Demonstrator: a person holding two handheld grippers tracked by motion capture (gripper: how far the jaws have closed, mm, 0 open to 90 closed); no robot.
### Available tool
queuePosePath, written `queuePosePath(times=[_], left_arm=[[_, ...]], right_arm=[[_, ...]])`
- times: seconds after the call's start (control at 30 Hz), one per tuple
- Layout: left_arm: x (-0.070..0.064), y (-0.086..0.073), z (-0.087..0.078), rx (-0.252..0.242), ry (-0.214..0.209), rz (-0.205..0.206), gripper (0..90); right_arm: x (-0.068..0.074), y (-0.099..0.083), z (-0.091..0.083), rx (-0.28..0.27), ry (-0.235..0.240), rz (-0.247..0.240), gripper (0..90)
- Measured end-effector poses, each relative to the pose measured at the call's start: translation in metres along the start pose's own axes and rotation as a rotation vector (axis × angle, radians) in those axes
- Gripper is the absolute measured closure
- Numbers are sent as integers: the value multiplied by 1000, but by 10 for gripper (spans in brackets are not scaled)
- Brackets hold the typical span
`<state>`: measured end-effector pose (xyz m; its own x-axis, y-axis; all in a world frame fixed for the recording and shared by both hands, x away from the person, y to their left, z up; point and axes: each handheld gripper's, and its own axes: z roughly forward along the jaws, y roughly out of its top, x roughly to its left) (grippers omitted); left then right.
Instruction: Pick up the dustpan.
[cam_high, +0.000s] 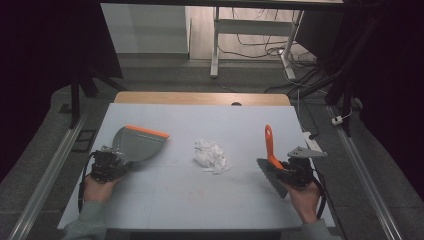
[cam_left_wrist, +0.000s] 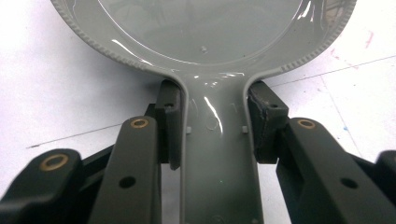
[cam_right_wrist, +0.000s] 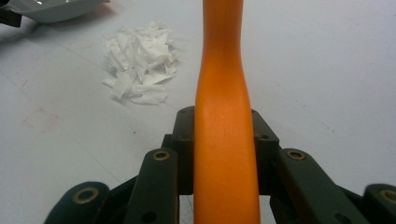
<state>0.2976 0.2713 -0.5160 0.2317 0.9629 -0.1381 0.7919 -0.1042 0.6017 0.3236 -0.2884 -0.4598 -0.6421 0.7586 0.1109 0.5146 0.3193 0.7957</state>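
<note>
A grey dustpan (cam_high: 137, 142) with an orange lip lies at the left of the white table (cam_high: 165, 200). My left gripper (cam_high: 112, 162) is shut on its handle; in the left gripper view both pads (cam_left_wrist: 170, 123) press the dustpan's grey handle (cam_left_wrist: 217, 154). At the right, my right gripper (cam_high: 290, 167) is shut on a hand brush (cam_high: 270, 150) with an orange handle and dark bristles. The orange handle (cam_right_wrist: 224, 140) rises between the jaws in the right gripper view. A heap of torn white paper scraps (cam_high: 211, 155) lies between them, also seen as paper scraps (cam_right_wrist: 140, 67).
The tabletop's wooden far edge (cam_high: 200, 97) shows behind the white sheet. Beyond it stand white desk legs (cam_high: 215, 45) and loose cables (cam_high: 270, 50) on the floor. Metal rails (cam_high: 50, 170) run along both sides of the table. A person's hands hold both grippers.
</note>
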Motion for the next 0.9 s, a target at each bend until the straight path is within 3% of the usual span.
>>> queuePosePath(times=[0.13, 0.6, 0.9], left_arm=[[1, 0, -4, -14, -23, 36, 621], [4, -3, -19, -57, -42, 96, 620], [-4, -3, -30, -73, -62, 145, 620]], right_arm=[[0, 0, -1, -4, -3, -3, 702], [0, 2, -4, -16, -7, -8, 702], [0, 2, -6, -21, -8, -8, 702]])
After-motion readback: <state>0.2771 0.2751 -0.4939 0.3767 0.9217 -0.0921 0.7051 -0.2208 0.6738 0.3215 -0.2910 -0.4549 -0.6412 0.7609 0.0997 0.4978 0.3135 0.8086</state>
